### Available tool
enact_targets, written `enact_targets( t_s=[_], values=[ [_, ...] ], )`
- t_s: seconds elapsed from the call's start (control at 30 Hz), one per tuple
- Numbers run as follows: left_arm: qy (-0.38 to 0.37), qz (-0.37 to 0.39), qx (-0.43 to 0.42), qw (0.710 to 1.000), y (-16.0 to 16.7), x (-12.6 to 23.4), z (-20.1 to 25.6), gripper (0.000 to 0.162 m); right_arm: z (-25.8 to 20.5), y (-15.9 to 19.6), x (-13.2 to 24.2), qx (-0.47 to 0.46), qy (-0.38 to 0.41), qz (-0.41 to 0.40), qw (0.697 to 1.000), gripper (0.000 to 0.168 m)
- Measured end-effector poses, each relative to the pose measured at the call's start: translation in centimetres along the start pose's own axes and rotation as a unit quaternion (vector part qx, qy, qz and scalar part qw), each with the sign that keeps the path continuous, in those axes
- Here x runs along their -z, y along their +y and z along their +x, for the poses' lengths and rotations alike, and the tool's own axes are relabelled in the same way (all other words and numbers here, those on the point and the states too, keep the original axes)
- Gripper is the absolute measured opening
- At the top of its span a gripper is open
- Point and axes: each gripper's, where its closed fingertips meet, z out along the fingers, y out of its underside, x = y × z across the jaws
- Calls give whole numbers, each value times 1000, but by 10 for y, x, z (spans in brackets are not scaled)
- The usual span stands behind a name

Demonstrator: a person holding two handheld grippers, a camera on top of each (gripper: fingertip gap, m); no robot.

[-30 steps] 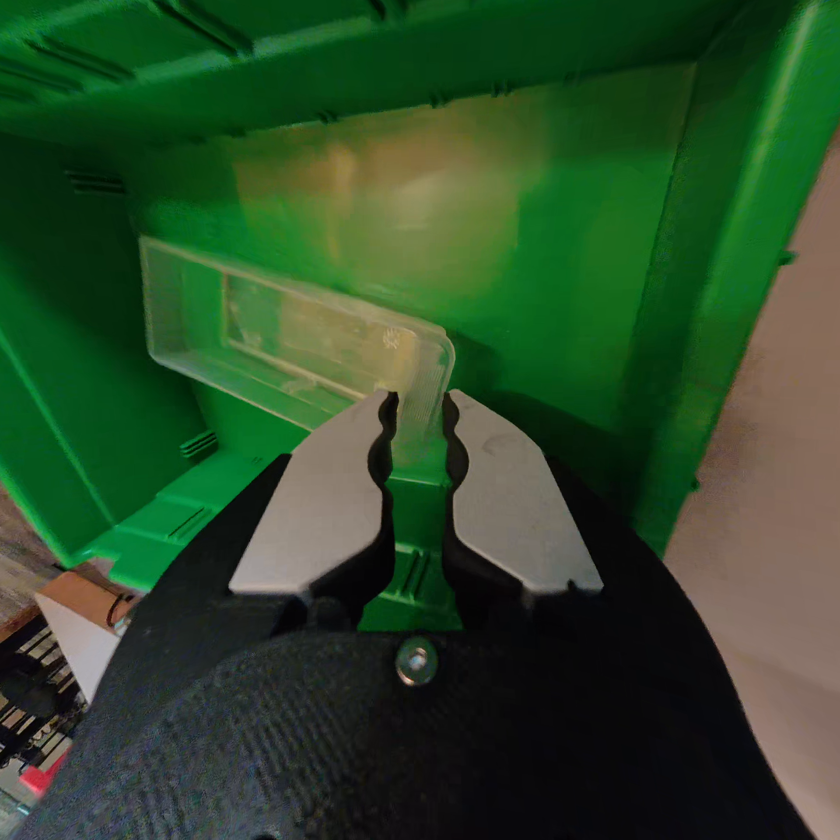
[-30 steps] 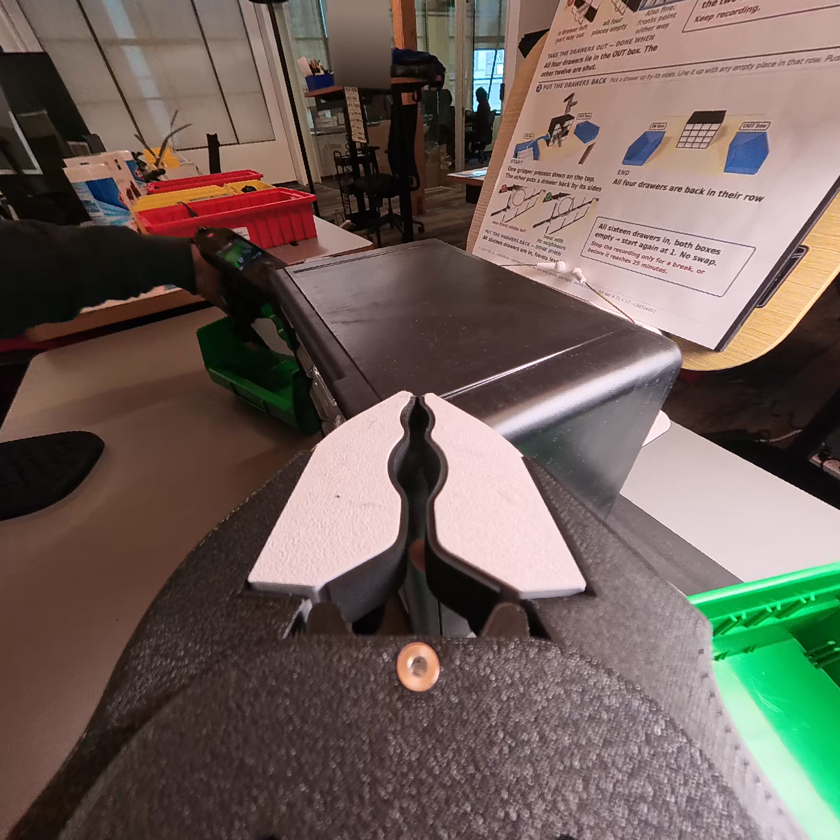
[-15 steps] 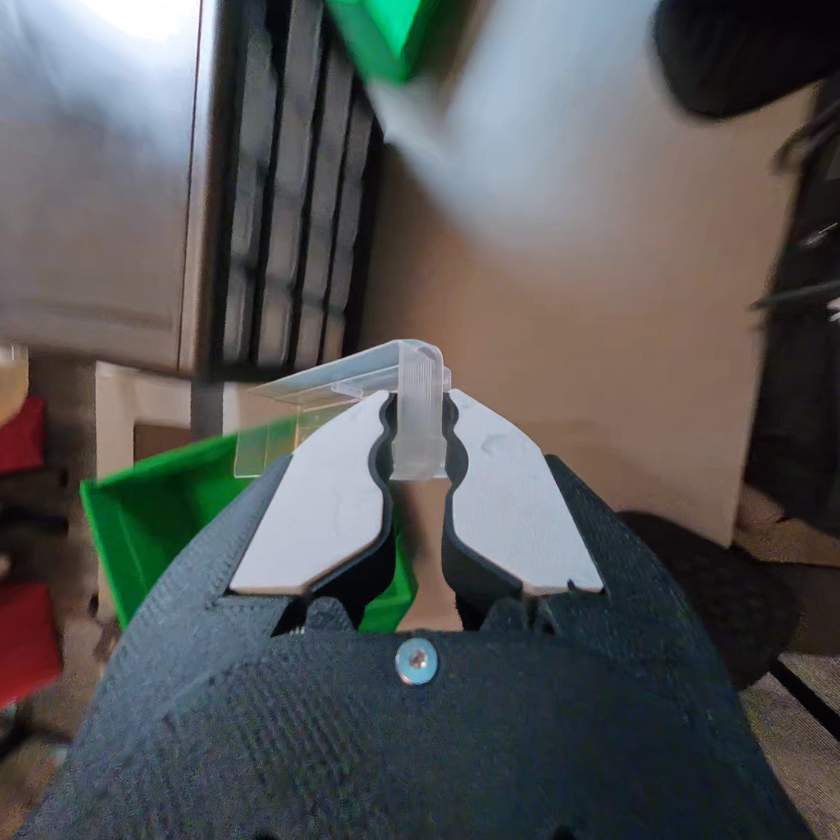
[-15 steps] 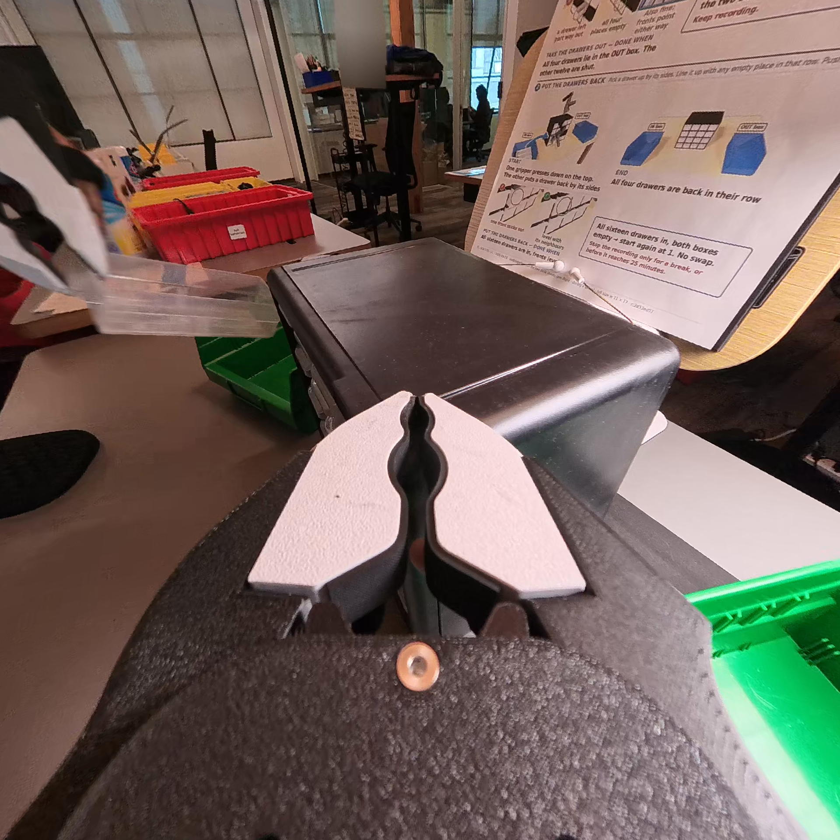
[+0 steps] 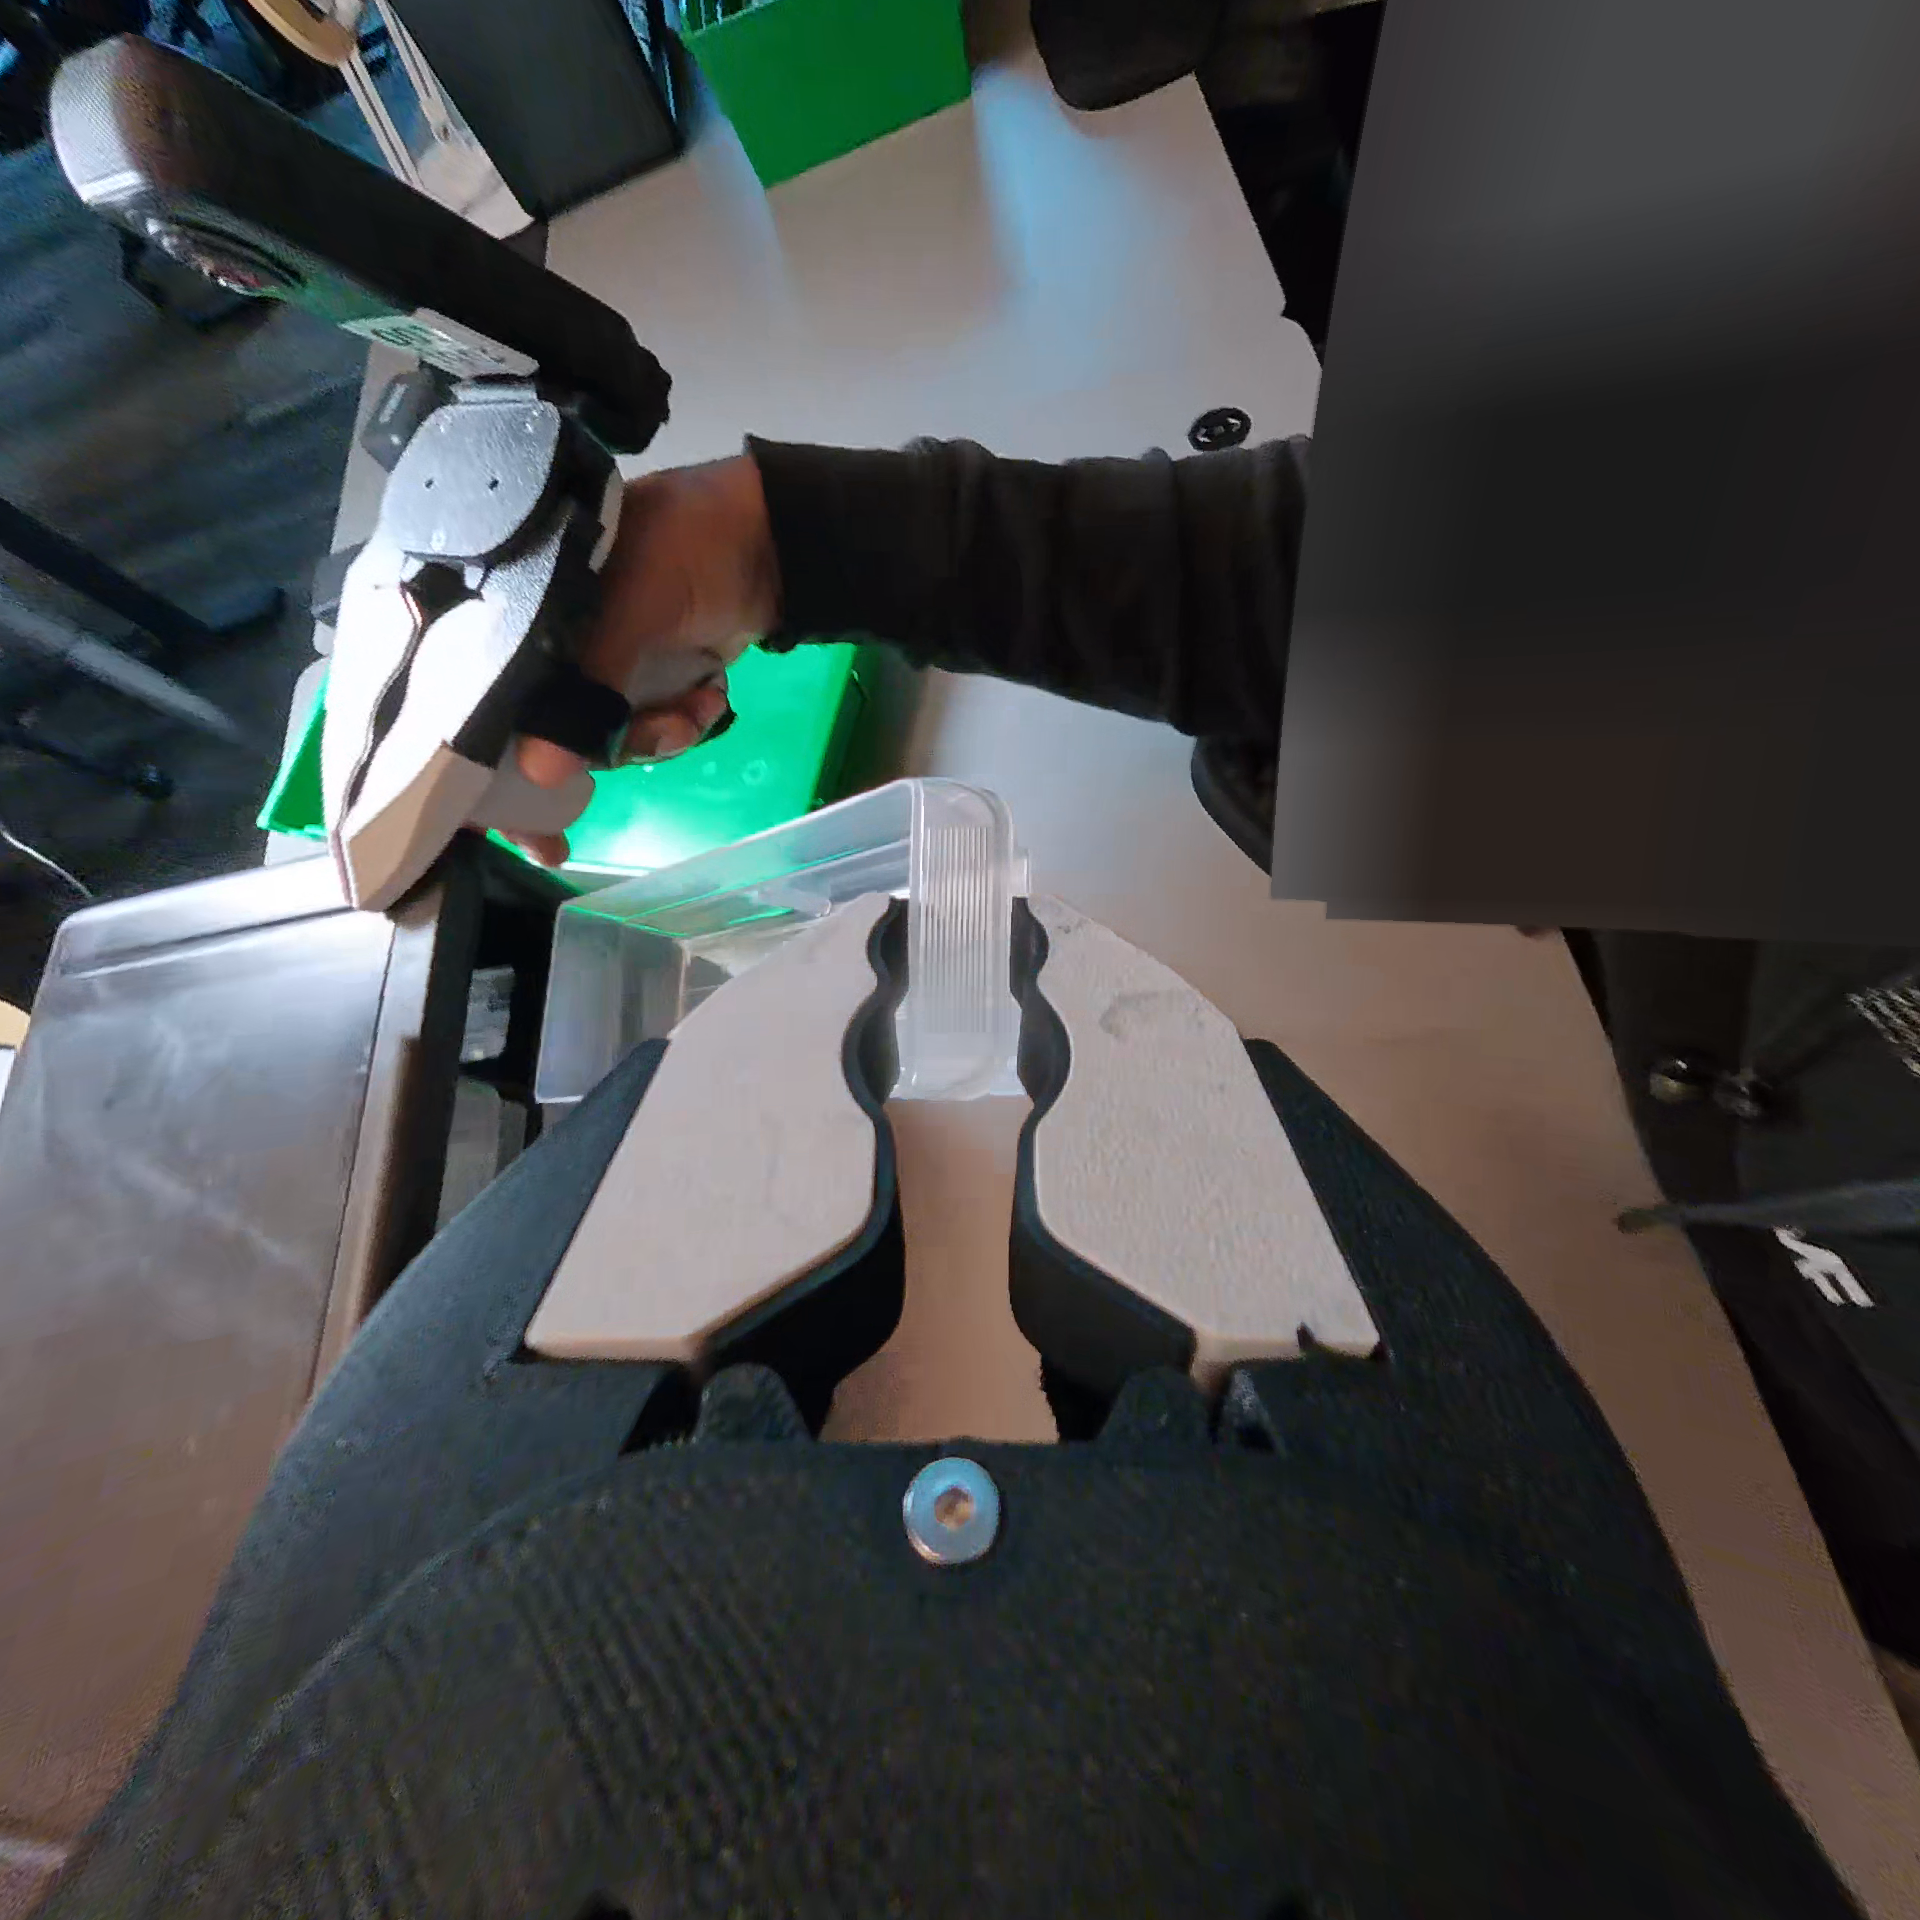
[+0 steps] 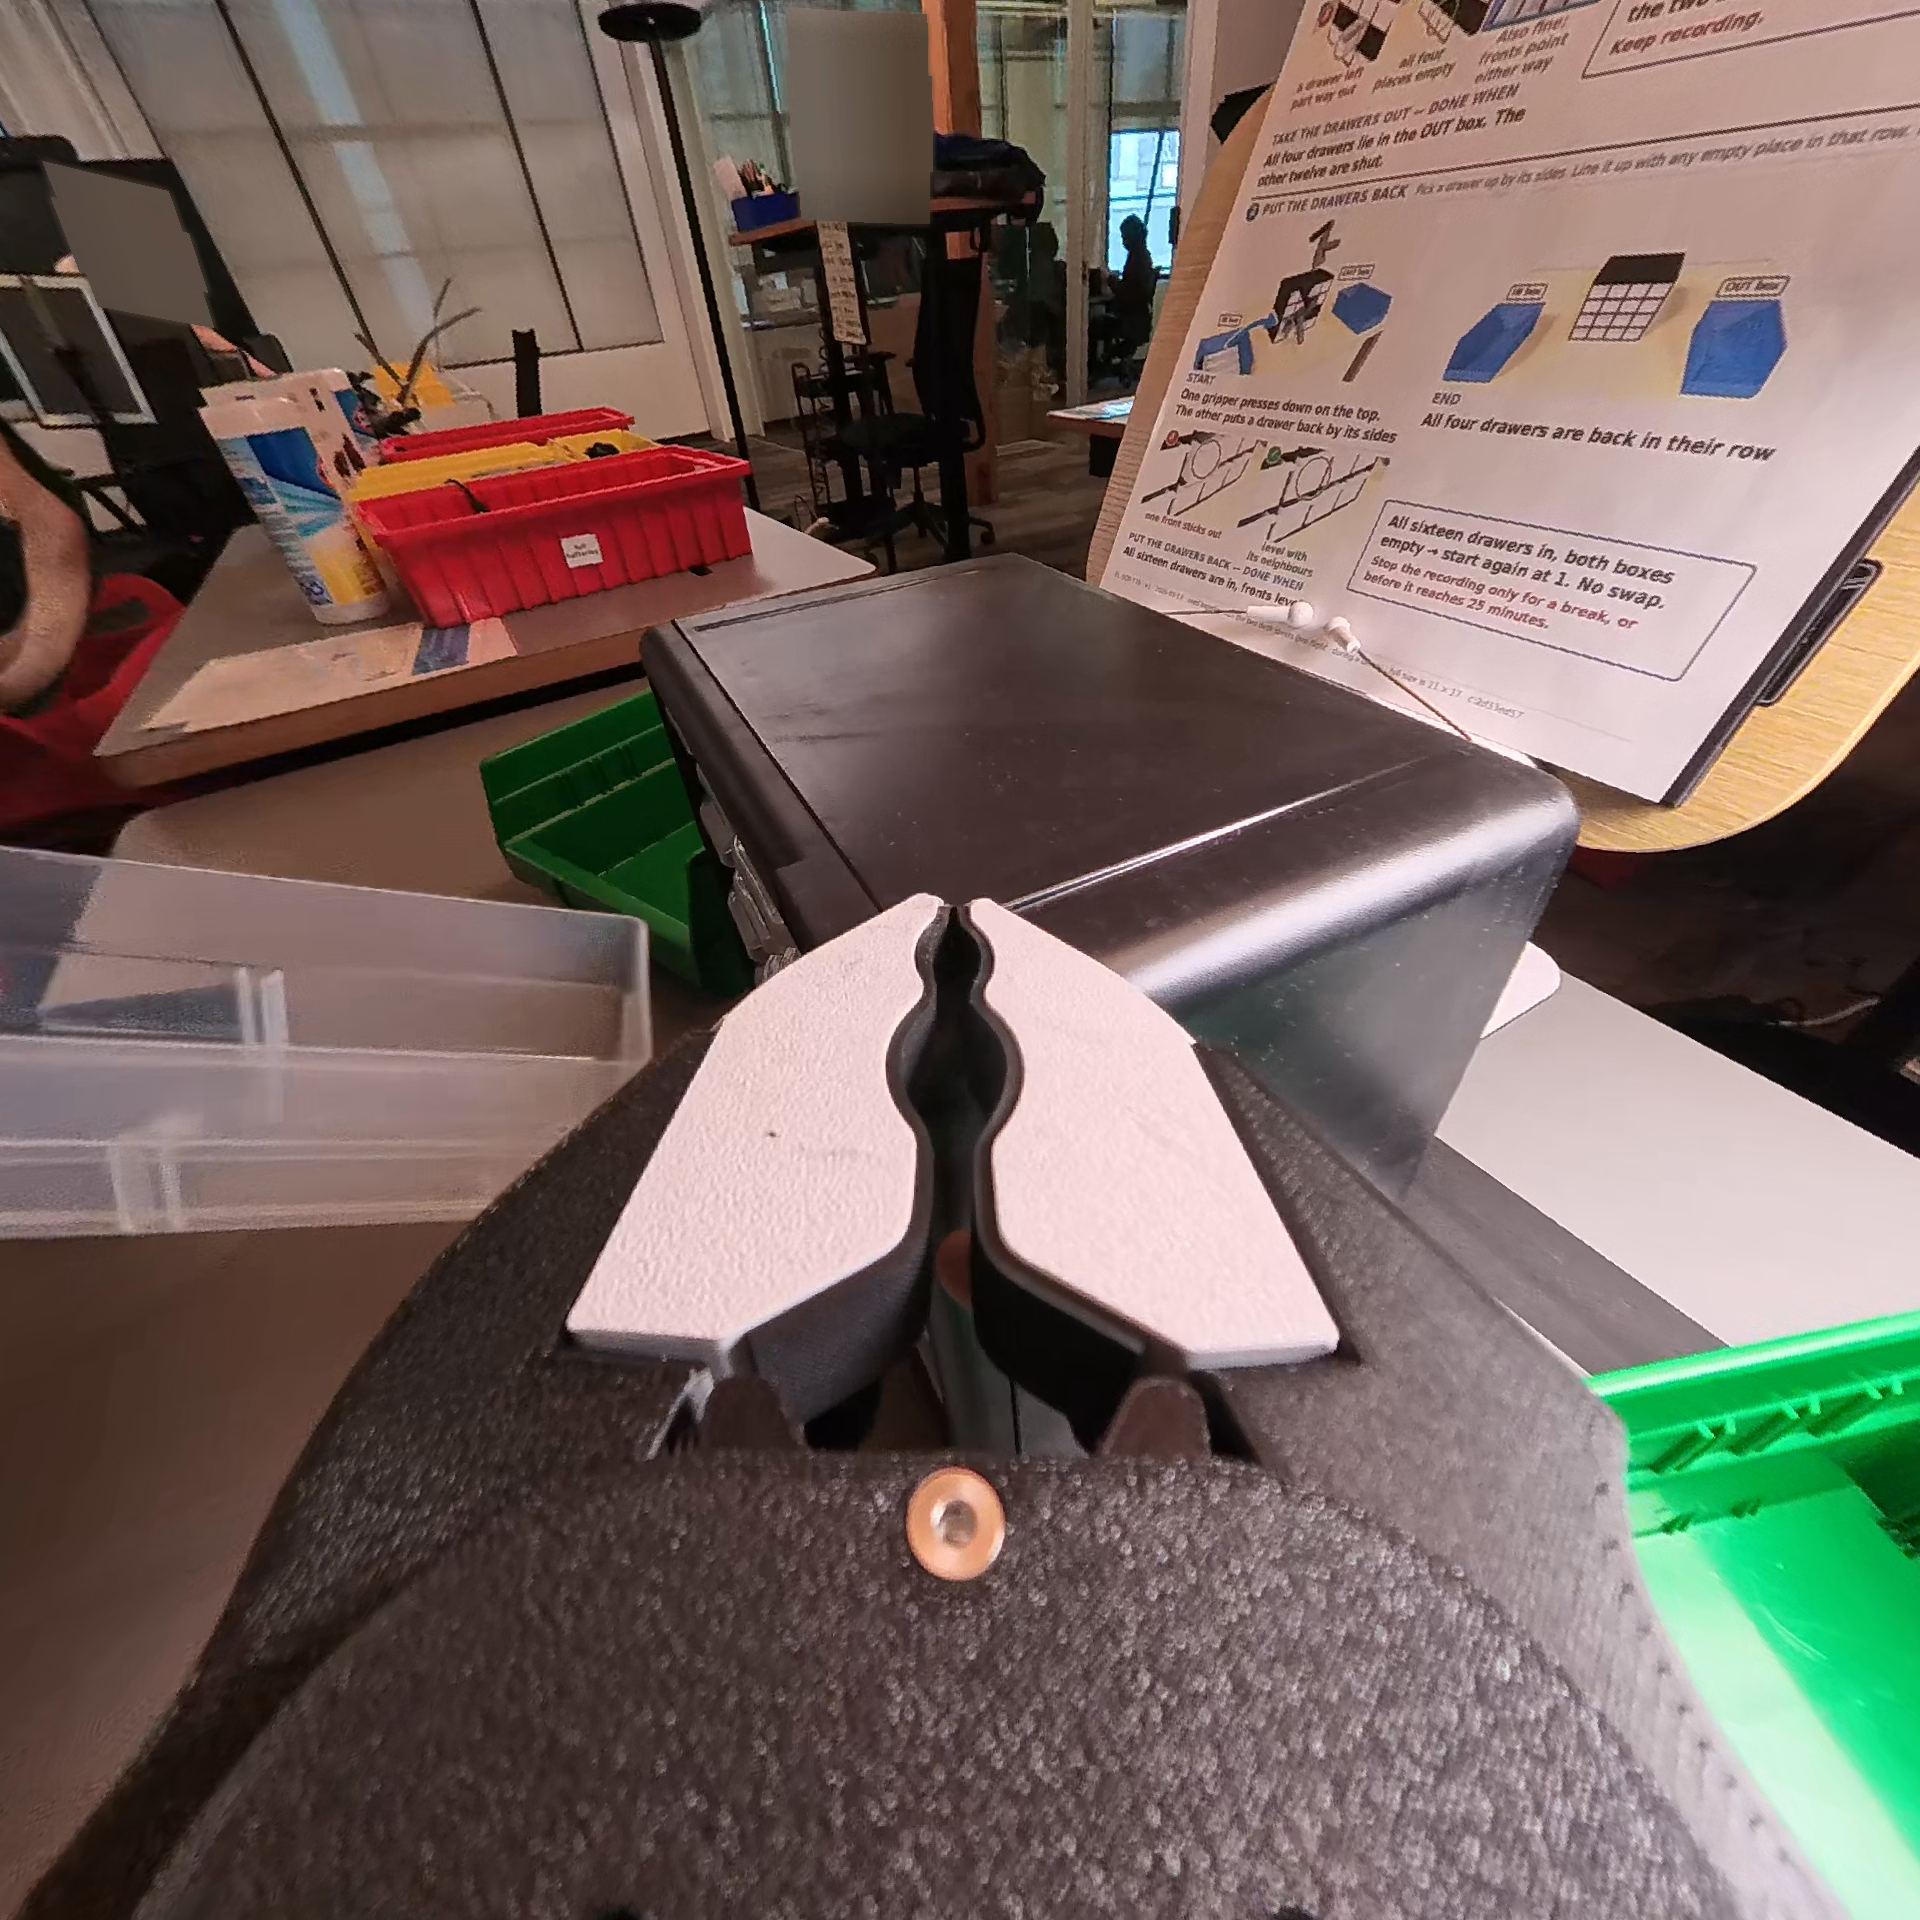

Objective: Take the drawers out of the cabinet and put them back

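Nearest, left gripper (image 5: 958,920) pinching the ribbed front tab of a clear plastic drawer (image 5: 727,894), held in the air over the beige table (image 5: 1351,1091), just in front of the black cabinet (image 6: 1039,727). Right gripper (image 6: 958,916) pressed together on nothing, tips down at the cabinet's near top edge. Just beyond, a green bin (image 6: 613,831) tight against the cabinet's far side, another green bin (image 6: 1766,1507) at the near right table edge. Behind the cabinet, a printed instruction board (image 6: 1558,364) propped upright. Farther back, a second table (image 6: 312,665) carrying red trays (image 6: 561,530) and a wipes canister (image 6: 291,499); past that, office chairs (image 6: 935,416) and tall windows (image 6: 416,187).
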Motion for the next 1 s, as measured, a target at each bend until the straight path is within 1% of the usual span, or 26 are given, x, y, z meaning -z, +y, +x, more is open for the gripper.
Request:
enact_targets(
  t_s=[0.13, 0.3, 0.5, 0.6, 0.73, 0.8, 0.9, 1.0],
  values=[
    [-15, 11, 4, 1000, -3, -20, -18, 19, 0, 0, 1, 0, -3, 0, 1000, 0],
    [-57, -4, -8, 998, 1, -33, -36, 19, 0, 0, 2, -3, -7, 2, 1000, 0],
    [-96, -10, -87, 992, 3, -48, -35, 19, 0, 0, 2, -3, -7, 3, 1000, 0],
    [-104, -14, -133, 986, 9, -56, -30, 19, 0, 0, 2, -1, -5, 1, 1000, 0],
    [-126, -7, -184, 975, 25, -62, -34, 19, 0, 0, 2, 1, -4, 0, 1000, 0],
    [-139, -10, -188, 972, 33, -64, -40, 18, 0, 0, 3, 1, -6, 0, 1000, 0],
    [-178, -30, -195, 964, 46, -67, -58, 18, 0, 0, 3, 1, -7, 0, 1000, 0],
    [-220, -34, -182, 958, 54, -70, -78, 19, 0, 0, 3, 2, -6, -1, 1000, 0]
  ],
)
